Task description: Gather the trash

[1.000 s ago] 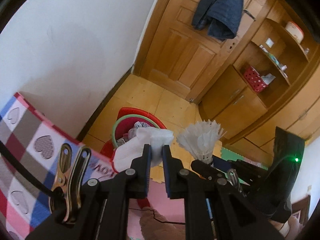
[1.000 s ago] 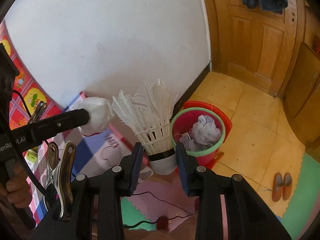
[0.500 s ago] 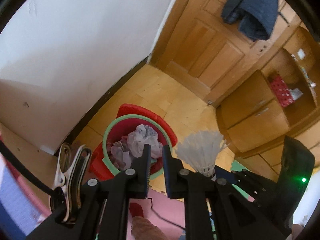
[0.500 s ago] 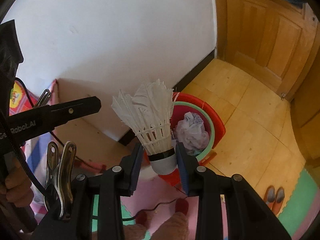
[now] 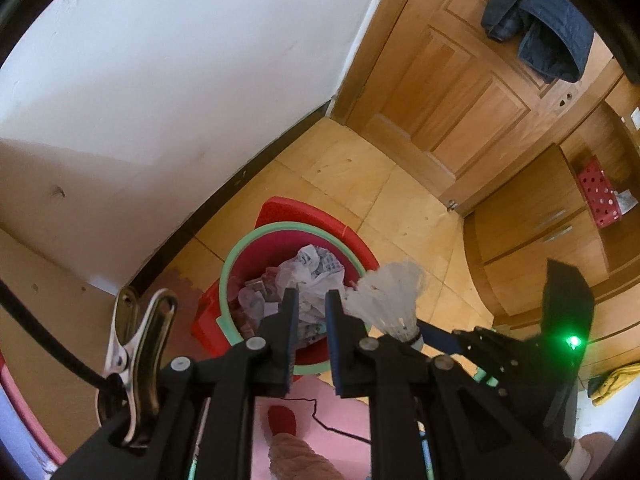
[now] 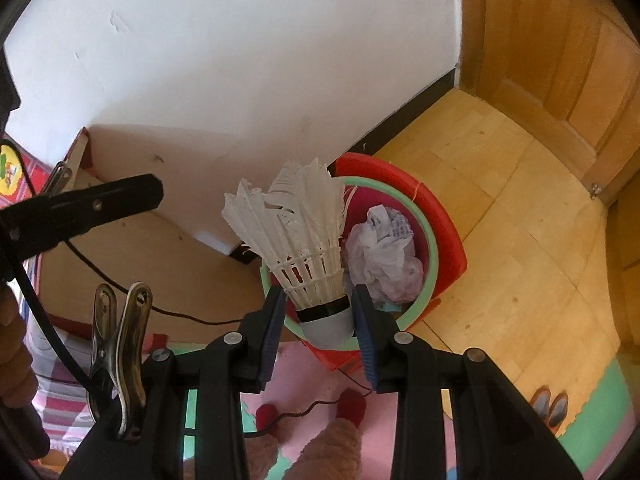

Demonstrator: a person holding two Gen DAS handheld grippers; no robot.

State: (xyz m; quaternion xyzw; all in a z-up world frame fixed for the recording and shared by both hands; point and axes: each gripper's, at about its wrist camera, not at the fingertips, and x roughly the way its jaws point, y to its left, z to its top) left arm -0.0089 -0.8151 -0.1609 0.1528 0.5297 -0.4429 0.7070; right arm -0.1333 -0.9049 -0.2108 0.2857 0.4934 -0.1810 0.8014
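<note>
So the white feathered shuttlecock [image 6: 298, 240] with the black band and rounded cork base sits clamped by its base between the blue-padded jaws of the right gripper [image 6: 318, 312], feathers fanning up and away, a few of them frayed and split at the tips. It hangs right over the near rim of the round red plastic trash bin with the mint-green ring [image 6: 430, 240], which stands on the floor next to the wall and already has crumpled white paper [image 6: 382, 256] and other scraps inside. The left gripper [image 5: 308, 312] is clenched with nothing between its pads, hovering above the same bin. My guess at what could go wrong: the shuttlecock is over the edge rather than the middle, so if it's let go here, that light feather skirt could catch air, tip sideways and bounce off the hard rim onto the pink foam mat [image 6: 312, 380]. The cork is smooth and rounded too, so it might slip or twist in the grip. Yellowish wood-look tile floor [image 6: 500, 184] and a plain white wall [image 6: 240, 60] surround it all.
</note>
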